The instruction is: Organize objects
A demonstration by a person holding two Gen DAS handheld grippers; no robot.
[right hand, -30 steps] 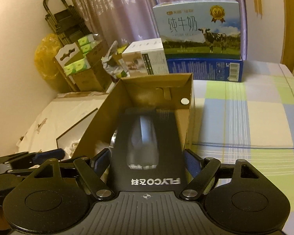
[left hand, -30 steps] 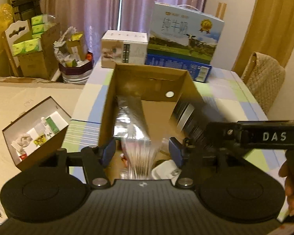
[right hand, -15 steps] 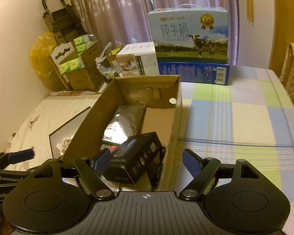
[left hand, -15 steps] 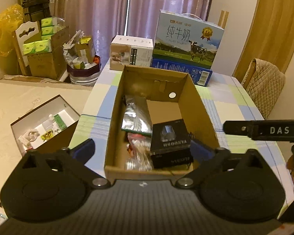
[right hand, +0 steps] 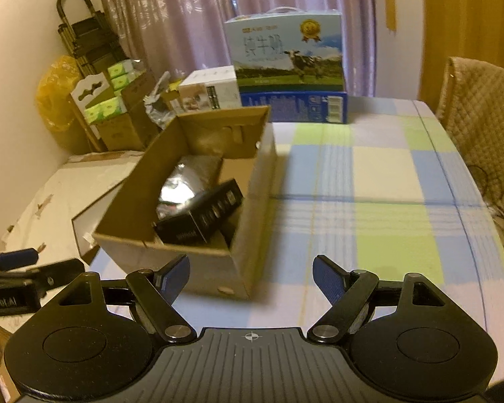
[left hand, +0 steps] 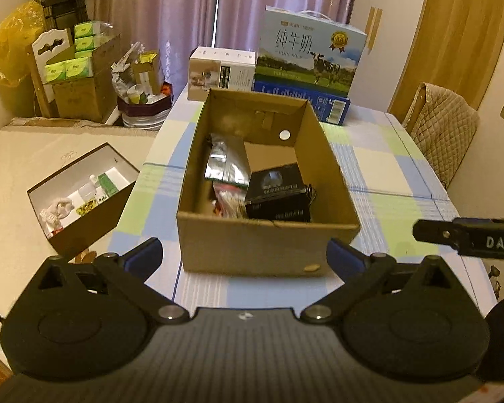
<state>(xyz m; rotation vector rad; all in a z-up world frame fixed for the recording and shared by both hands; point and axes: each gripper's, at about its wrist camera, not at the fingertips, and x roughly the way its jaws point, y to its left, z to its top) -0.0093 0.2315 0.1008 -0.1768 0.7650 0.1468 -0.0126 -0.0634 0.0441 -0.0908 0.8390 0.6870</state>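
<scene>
An open cardboard box stands on the checked tablecloth. Inside lie a black product box, a silver foil packet and a clear bag with red print. My left gripper is open, pulled back in front of the box's near wall, holding nothing. My right gripper is open too, near the box's front right corner, with nothing between its fingers. The right gripper's body shows at the right edge of the left wrist view.
At the table's far end stand a milk carton case on a blue box and a white box. A padded chair is at right. Left, off the table, sits an open brown box of small items.
The right gripper let go of the black product box, which now lies in the cardboard box. The left gripper released the clear bag. Both grippers opened and drew back toward the table's near edge.
</scene>
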